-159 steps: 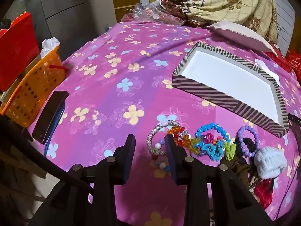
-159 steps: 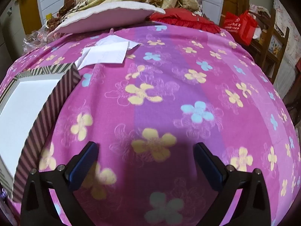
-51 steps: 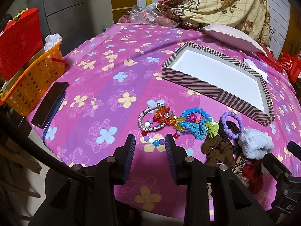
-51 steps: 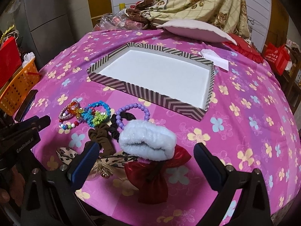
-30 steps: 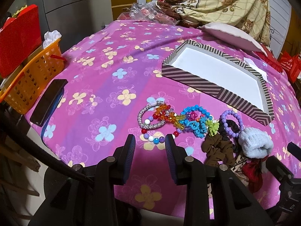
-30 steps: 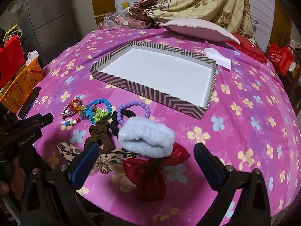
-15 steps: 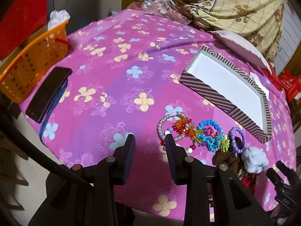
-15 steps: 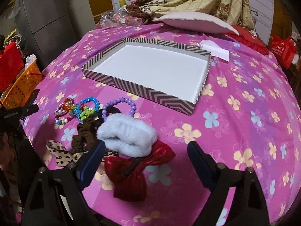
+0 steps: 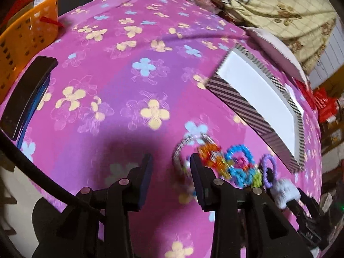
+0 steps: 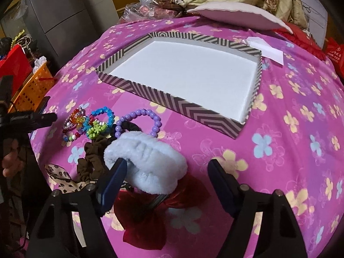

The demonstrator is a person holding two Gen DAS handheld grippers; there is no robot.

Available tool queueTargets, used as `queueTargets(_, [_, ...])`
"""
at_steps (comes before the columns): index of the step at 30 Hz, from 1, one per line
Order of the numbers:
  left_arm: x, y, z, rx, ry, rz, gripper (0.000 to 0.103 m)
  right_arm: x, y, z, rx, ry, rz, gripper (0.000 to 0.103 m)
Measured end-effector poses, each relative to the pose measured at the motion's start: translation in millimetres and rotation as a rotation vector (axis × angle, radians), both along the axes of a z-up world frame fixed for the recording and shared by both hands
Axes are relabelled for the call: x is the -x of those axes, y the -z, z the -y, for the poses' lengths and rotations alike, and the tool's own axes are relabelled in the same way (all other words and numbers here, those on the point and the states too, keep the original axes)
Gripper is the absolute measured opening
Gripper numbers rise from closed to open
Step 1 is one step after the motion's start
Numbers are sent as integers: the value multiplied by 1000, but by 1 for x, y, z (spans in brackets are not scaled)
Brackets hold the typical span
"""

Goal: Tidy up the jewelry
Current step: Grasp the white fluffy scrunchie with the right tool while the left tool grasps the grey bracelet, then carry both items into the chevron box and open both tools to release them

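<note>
— Between the right gripper fingers, what sits?
— A fluffy white scrunchie, atop a red bow. Its left finger seems to touch the fluff (hard to say through the pile), the right one stands clear; jaws have just been narrowing, not yet clamped.
— And the left gripper?
— Spread apart, just widening, holding nothing; a silvery bracelet lies just beyond its right finger, blurred.
— Farther out?
— Rainbow beads, a blue bead bracelet, a purple one, and a brown scrunchie lie bunched on the pink flowered cloth. Beyond them sits the striped tray.
</note>
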State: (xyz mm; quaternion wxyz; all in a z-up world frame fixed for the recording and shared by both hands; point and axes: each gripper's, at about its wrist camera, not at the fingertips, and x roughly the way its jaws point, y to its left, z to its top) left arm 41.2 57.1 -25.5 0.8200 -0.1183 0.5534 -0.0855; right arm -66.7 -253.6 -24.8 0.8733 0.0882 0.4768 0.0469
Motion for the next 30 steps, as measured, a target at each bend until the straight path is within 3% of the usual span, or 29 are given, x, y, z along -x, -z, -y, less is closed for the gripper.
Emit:
queueTargets(3, [-7,6,0,-9,13,-22,53,-3,2,0,-17,-10,-3,70])
queueTargets(11, [-17,18,9,2,82,-51,53,-12,5,-1,-35,-28,1,63])
queueTargets(15, [-23,17,13,-27,82,-23,52,-12,6,-4,-37,-45,4,56])
queueTargets(16, [-23,17,14,-31,86,-18,49,-12,7,-6,-31,-49,9,51])
queueTargets(17, [-23,18,16,-45,99,-14,35,-12,7,-7,-25,-54,11,42])
queueTargets(19, [-23,19,19,-63,114,-1,24,-12,8,-8,-22,-58,14,30])
queueTargets(21, [-23,18,16,-52,111,-9,23,-12,7,-9,-22,-54,24,22])
queueTargets(30, [-20,-27,-3,-26,80,84,22,-7,-22,-7,-35,-71,104,17])
